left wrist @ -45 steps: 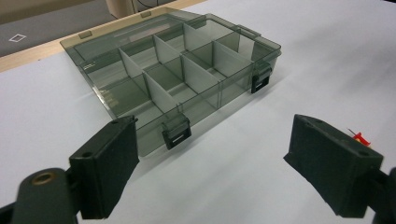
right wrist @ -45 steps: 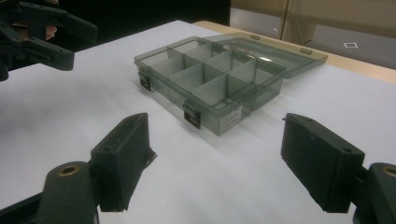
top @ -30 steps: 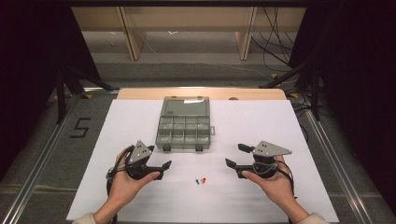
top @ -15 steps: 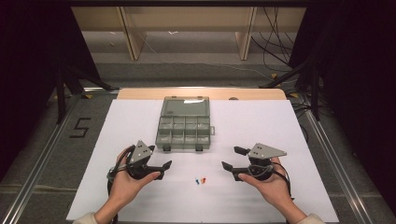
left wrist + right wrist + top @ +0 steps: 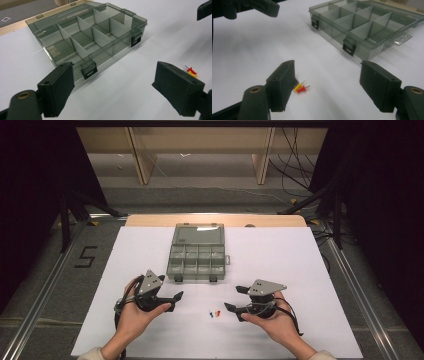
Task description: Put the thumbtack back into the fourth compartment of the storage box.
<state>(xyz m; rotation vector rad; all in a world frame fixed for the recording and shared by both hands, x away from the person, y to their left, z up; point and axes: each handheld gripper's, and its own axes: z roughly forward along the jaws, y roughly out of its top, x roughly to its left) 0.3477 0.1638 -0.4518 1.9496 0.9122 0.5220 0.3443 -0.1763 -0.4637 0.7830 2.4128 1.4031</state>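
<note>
From above, your right gripper has been easing its jaws inward but grips nothing, with the push pins lying just beyond its tips, between it and your released left gripper. Along your left gripper, the compartment box sits ahead of the spread jaws. Along your right gripper, the pins lie beside one jaw's inner face, untouched.

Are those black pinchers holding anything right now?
No, nothing is held. The left gripper and right gripper are both open. The push pins lie loose on the table between them.
</note>
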